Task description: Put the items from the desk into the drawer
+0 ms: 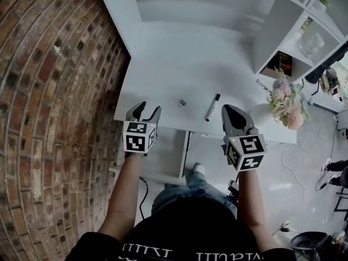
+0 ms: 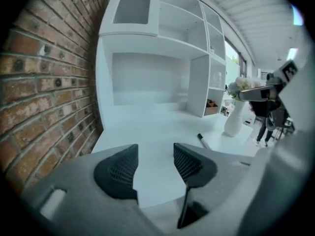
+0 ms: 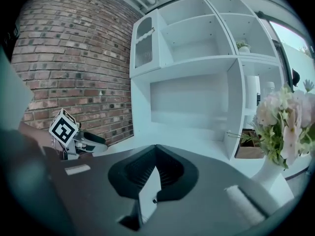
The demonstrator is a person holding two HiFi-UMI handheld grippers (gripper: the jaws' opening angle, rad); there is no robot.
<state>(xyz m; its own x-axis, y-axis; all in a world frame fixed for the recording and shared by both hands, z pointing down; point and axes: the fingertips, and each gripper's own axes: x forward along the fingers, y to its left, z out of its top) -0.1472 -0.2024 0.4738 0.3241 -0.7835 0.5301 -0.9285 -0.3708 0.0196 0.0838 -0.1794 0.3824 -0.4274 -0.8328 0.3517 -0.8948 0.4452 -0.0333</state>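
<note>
A black marker lies on the white desk near its front edge, and a small metallic item rests just left of it. My left gripper hovers at the desk's front left, open and holding nothing. In the left gripper view the jaws stand apart over bare desk, with the marker ahead to the right. My right gripper is right of the marker, shut and holding nothing. In the right gripper view its tips meet.
A white vase with pink flowers stands at the desk's right end. White shelves rise at the back right, and a brick wall runs along the left. A white panel shows under the front edge.
</note>
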